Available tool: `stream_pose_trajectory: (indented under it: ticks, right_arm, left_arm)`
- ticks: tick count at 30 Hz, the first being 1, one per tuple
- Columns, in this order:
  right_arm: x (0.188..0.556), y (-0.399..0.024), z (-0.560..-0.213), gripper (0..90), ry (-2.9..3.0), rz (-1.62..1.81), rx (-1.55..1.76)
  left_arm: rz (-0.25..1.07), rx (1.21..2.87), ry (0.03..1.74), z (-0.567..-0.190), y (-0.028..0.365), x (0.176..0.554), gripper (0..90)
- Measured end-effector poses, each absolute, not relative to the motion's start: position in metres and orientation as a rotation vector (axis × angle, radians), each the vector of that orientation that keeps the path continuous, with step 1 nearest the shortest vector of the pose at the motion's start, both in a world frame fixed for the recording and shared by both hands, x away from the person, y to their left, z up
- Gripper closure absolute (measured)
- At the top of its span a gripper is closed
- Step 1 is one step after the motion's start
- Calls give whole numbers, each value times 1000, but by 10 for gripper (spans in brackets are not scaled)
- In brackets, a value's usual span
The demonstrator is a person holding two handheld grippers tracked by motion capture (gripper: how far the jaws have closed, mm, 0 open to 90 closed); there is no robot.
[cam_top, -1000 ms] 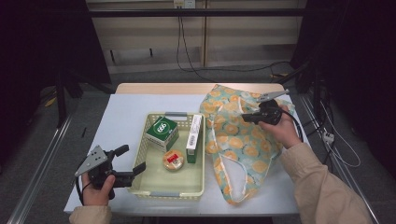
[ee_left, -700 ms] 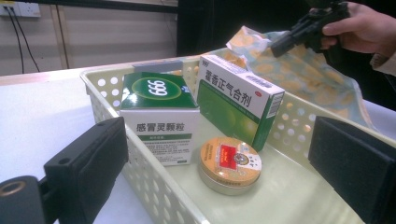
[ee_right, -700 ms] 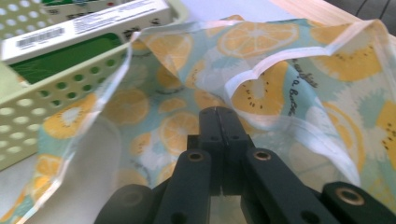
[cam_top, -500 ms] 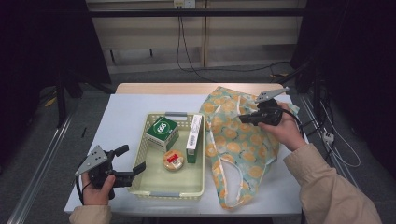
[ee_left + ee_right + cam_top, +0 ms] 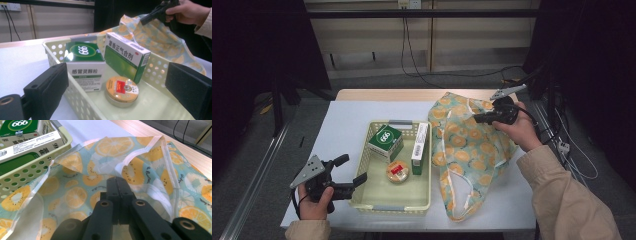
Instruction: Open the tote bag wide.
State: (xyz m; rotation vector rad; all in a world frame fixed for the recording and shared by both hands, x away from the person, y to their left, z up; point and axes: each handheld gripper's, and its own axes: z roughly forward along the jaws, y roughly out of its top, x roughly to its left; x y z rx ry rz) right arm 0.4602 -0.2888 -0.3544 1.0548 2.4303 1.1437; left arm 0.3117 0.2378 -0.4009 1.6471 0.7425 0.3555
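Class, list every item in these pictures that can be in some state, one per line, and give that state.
fruit-print bag: far edge pinched and lifted, rest lying on the table
right hand-held gripper: shut on the bag
left hand-held gripper: open, holding nothing
basket: upright, holding three items
green box: closed
long box: closed, on its edge
round tin: lid on

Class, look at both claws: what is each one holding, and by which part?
The right claw pinches the fruit-print bag at its white-edged rim. The left claw holds nothing.

Fruit-print bag (image 5: 472, 155) lies crumpled beside the basket (image 5: 362, 200), top edge lifted.
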Motion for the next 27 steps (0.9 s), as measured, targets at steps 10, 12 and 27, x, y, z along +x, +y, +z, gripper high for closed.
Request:
stream_pose_trajectory:
  ticks: [10, 12, 27]
  right_arm:
    - [457, -285, -352, 900, 2445, 1138, 1037]
    - [458, -285, -351, 900, 2440, 1139, 1041]
    - [457, -287, -348, 900, 2433, 1149, 1055]
  left_arm:
    - [293, 1661, 681, -377, 220, 317, 46]
    - [276, 1677, 676, -372, 215, 320, 46]
    - [196, 1787, 634, -364, 175, 346, 52]
